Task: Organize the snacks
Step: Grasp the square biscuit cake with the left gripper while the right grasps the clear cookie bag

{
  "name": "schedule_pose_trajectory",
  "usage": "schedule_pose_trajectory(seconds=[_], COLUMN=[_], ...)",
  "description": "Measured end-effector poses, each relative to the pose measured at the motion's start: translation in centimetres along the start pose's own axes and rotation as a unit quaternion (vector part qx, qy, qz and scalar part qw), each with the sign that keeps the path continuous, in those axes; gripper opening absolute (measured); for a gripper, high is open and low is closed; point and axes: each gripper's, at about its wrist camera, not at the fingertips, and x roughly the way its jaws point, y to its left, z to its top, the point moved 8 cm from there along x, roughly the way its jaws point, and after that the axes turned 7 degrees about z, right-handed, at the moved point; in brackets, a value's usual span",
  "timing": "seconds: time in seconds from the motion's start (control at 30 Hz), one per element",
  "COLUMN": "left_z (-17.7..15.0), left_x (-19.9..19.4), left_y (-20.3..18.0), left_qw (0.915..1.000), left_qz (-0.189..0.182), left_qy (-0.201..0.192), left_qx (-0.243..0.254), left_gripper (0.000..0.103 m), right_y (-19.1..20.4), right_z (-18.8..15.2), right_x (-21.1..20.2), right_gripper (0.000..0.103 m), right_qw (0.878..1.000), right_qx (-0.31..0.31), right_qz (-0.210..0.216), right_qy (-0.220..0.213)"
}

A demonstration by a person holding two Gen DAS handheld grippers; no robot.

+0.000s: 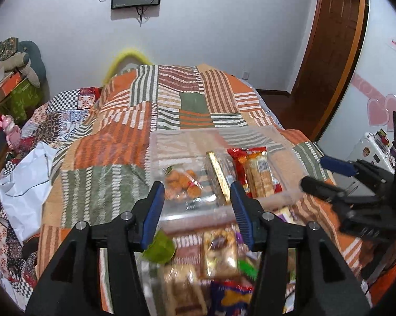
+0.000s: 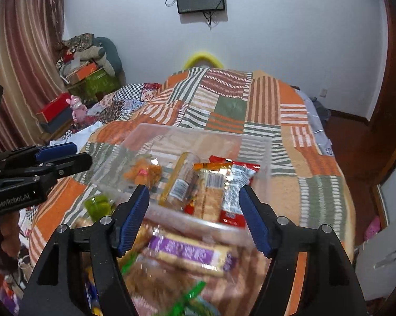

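Note:
A clear plastic bin [image 1: 155, 147] [image 2: 261, 144] sits on the patchwork bed. It holds a bag of orange puffs [image 1: 182, 181] [image 2: 142, 172], a gold-edged cookie pack [image 1: 219, 173] [image 2: 180, 181], a cracker pack [image 1: 259, 175] [image 2: 209, 192] and a red packet [image 1: 237, 155] [image 2: 237, 184]. Loose snacks lie in front of the bin: a nut pack [image 1: 219, 250], a green jelly cup [image 1: 159, 247] [image 2: 97, 205], a purple wafer pack [image 2: 190, 254]. My left gripper [image 1: 196, 205] is open and empty above them. My right gripper [image 2: 194, 216] is open and empty over the wafer pack.
The bed's orange, green and striped quilt [image 1: 171, 100] [image 2: 316, 189] stretches away behind the bin. A white bag [image 1: 26, 184] lies at its left edge. Boxes and toys pile up at the far left [image 2: 87, 76]. A wooden door [image 1: 329, 39] stands at right.

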Motion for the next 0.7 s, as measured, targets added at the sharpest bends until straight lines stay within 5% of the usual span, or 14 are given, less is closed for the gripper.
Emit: schedule_pose_trajectory(seconds=[0.33, 0.7], left_z=[-5.3, -10.9], left_x=[-1.9, 0.6], left_y=[1.3, 1.7], left_qw=[0.9996, 0.996], left_qz=[0.012, 0.001], left_qy=[0.025, 0.088], left_qx=[0.006, -0.014], left_gripper=[0.062, 0.063], right_y=[0.7, 2.8], right_z=[-4.7, -9.6], right_x=[-1.7, 0.8], right_gripper=[0.076, 0.081], right_qw=[1.0, 0.997], right_qx=[-0.013, -0.017], right_qz=[-0.006, 0.022], right_qy=[0.016, 0.073])
